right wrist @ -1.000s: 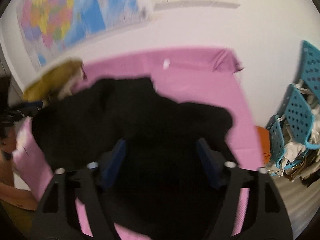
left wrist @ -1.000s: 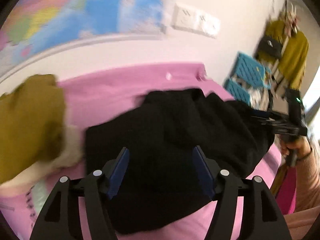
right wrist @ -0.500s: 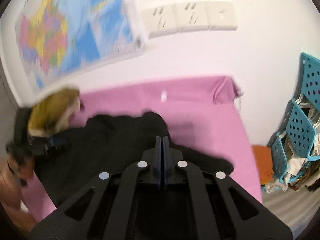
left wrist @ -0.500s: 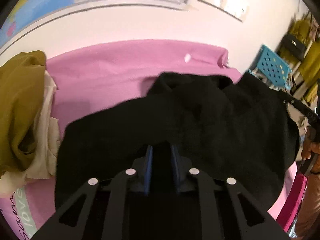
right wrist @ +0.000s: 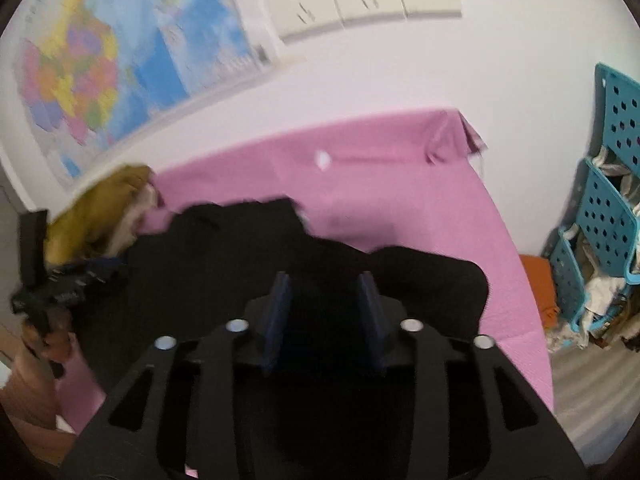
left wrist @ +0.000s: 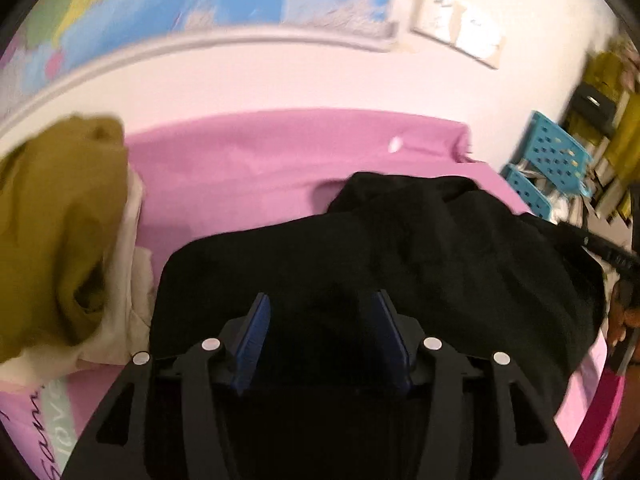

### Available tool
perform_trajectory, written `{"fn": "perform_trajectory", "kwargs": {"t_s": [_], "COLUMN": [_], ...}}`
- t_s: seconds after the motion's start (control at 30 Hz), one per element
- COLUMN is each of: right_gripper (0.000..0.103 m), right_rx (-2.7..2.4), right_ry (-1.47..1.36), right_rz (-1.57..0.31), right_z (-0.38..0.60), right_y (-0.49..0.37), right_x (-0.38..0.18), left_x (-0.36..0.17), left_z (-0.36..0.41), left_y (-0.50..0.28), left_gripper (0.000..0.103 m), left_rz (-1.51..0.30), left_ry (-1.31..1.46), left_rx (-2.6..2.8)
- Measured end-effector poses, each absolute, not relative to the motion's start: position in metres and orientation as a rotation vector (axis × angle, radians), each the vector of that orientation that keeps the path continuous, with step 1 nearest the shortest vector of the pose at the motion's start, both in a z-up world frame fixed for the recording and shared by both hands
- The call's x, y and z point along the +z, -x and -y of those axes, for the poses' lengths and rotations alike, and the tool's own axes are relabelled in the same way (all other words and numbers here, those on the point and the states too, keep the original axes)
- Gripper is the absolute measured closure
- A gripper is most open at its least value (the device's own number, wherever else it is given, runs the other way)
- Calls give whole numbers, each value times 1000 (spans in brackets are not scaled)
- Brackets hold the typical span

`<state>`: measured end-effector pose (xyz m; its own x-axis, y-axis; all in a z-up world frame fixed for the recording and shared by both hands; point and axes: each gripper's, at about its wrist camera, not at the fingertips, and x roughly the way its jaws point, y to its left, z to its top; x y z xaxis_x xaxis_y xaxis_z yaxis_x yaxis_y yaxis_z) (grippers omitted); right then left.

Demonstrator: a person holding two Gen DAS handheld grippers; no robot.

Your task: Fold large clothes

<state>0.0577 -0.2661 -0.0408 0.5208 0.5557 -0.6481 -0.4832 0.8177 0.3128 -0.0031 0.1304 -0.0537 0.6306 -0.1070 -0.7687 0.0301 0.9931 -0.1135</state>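
Black garment (left wrist: 400,248) lies bunched on the pink sheet (left wrist: 260,168), covering the near half of it, w/ the far strip toward the wall bare. Olive pile (left wrist: 52,216) sits left of the garment, touching or nearly so at its cream underlayer. Left gripper (left wrist: 320,328) hovers over the garment's near-left part, jaws opening, blue pads apart; cloth shows dark betw. them but nothing looks pinched, so released. Right gripper (right wrist: 324,312) sits over the near-right part, jaws also opening, pads apart, no fold visibly clamped. The garment looks soft, thick-ish, limp, prob. a knit or fleece: it'll sag and drag rather than hold shape, not fragile, not slippery on the sheet. Best hold, I'd judge, is a hem or shoulder edge w/ a pinch through one layer only, both grippers on matching corners so it spreads flat when lifted. Trouble is the edges are hard to find: black on black kills all seam and fold detail, can't tell sleeves from body, nor which side is up. Both views are motion-blurred. The near edge of the garment is hidden under the gripper bodies. A hand (right wrist: 36,344) holding the left gripper shows left of the garment in the right view, partly cut off.
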Motion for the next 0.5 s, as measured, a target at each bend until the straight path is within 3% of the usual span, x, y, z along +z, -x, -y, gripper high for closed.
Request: {"fn": "perform_trajectory", "kwargs": {"t_s": [0.1, 0.17, 0.27, 0.3, 0.37, 0.5], "right_gripper": [59, 52, 53, 56, 74, 87], "right_rx": [710, 752, 746, 732, 717, 720], "right_ry": [-83, -37, 43, 44, -13, -71], "right_rz": [-765, -767, -829, -849, -903, -914], "right_z": [251, 235, 210, 206, 205, 206], "right_y": [-41, -32, -33, -37, -48, -54], "right_x": [-28, -29, -52, -59, -77, -81], "left_x": [-48, -48, -50, -52, -54, -55], "left_z": [-120, -114, -103, -101, -100, -100], "left_y": [13, 17, 22, 23, 24, 26], "left_gripper": [49, 48, 46, 46, 46, 45], "left_rz": [-869, -867, -863, -867, -874, -877], "left_ry": [71, 49, -6, -8, -6, -4], "left_rx": [-111, -113, -100, -102, -107, -108]}}
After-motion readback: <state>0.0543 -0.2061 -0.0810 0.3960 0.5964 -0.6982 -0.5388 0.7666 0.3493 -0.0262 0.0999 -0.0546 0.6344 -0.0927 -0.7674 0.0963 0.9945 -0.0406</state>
